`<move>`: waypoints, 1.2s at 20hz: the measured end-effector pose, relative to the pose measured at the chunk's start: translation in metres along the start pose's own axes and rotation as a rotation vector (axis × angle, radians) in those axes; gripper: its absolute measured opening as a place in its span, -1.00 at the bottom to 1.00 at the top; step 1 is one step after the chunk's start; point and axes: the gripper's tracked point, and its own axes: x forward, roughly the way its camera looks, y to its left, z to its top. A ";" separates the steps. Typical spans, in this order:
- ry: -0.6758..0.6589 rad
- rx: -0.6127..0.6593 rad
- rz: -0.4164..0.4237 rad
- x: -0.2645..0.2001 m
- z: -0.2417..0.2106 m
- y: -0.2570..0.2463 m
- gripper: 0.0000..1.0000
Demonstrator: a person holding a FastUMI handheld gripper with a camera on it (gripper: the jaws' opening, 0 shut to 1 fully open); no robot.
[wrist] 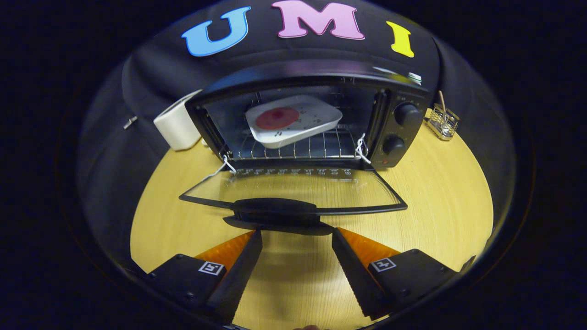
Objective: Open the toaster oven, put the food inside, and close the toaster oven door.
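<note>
Toaster oven (312, 114) standing open at the back of the wooden table (435, 197), its glass door (293, 192) folded down flat toward the gripper. Food already inside: a white square plate (298, 121) with a round red piece (277, 118) on it, resting on the wire rack (298, 147), a little tilted as far as can be judged. Gripper (297, 237) spread wide and holding nothing, fingertips just short of the dark door handle (275, 211), one at each side of the middle of it, not touching. Step in hand, by judgement: closing the door. To do it well, better not to pinch the handle but to bring the fingers low, under the front edge of the door, and lift it in an arc around the hinge at the base of the oven. Useful to push near the middle of the handle, so that the door does not twist, and to slow down near the end, so that the oven does not slide back on the table. Care with the white cords (362, 149) at both hinge corners: could be caught in the gap. Beside the oven a white box-shaped thing (176, 126) and a small wire holder (442, 121), both well apart from the path of the door.
</note>
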 end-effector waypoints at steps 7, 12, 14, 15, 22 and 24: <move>-0.208 -0.040 0.032 -0.041 0.080 0.012 0.99; -0.372 -0.101 0.046 -0.082 0.119 0.005 0.99; -0.433 -0.108 0.048 -0.107 0.128 -0.004 0.98; -0.451 -0.106 0.042 -0.116 0.132 -0.010 0.99; -0.651 -0.155 -0.040 -0.199 0.162 -0.077 0.98; -0.696 -0.162 -0.057 -0.223 0.160 -0.092 0.97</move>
